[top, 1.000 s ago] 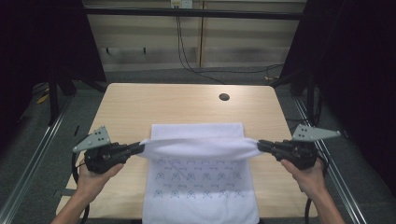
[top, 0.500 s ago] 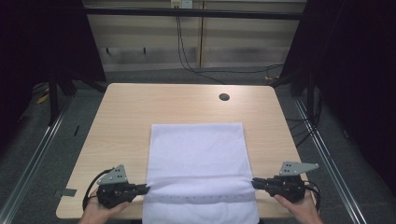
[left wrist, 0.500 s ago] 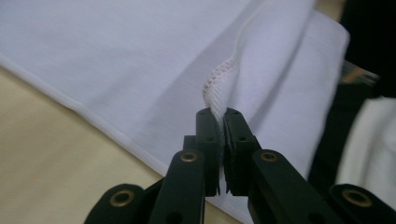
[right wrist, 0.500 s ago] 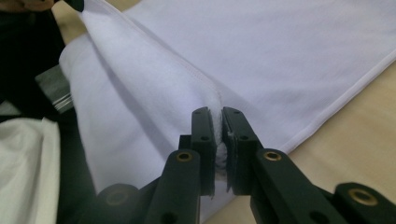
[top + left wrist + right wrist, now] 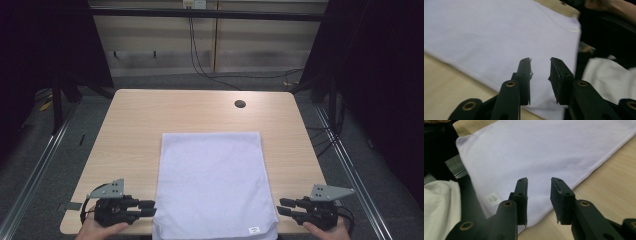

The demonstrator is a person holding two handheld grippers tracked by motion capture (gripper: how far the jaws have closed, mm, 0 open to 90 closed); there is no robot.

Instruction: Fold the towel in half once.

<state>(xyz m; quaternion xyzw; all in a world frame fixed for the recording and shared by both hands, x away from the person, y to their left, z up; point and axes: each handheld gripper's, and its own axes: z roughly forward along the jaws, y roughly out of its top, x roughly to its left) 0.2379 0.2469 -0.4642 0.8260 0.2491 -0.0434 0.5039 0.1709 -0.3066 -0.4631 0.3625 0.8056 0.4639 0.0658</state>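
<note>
- The white towel [image 5: 212, 182] lies folded flat on the near half of the counter [image 5: 135, 120], its near edge hanging slightly over the counter's front edge; a small label [image 5: 254, 230] sits at its near right corner.
- The left gripper [image 5: 150, 209] rests just beside the towel's near left corner. Its jaws have just been opening and now stand partly apart with nothing clamped; in the left gripper view the cloth [image 5: 499, 37] lies beyond and below them.
- The right gripper [image 5: 282, 207] sits just off the near right corner, its jaws likewise just opened to a middling gap, empty, with the towel's hem [image 5: 599, 157] ahead of them.
- The fold looks finished and released, though the blurred left gripper view leaves it unsure whether a pad brushes the cloth.
- Risks from here: a jaw drawing back could snag the hem and drag the top layer askew; the overhanging edge could let the towel slide off if nudged toward the person.
- Farther off, a dark round hole [image 5: 240, 104] marks the counter's far side, well apart from the towel.
</note>
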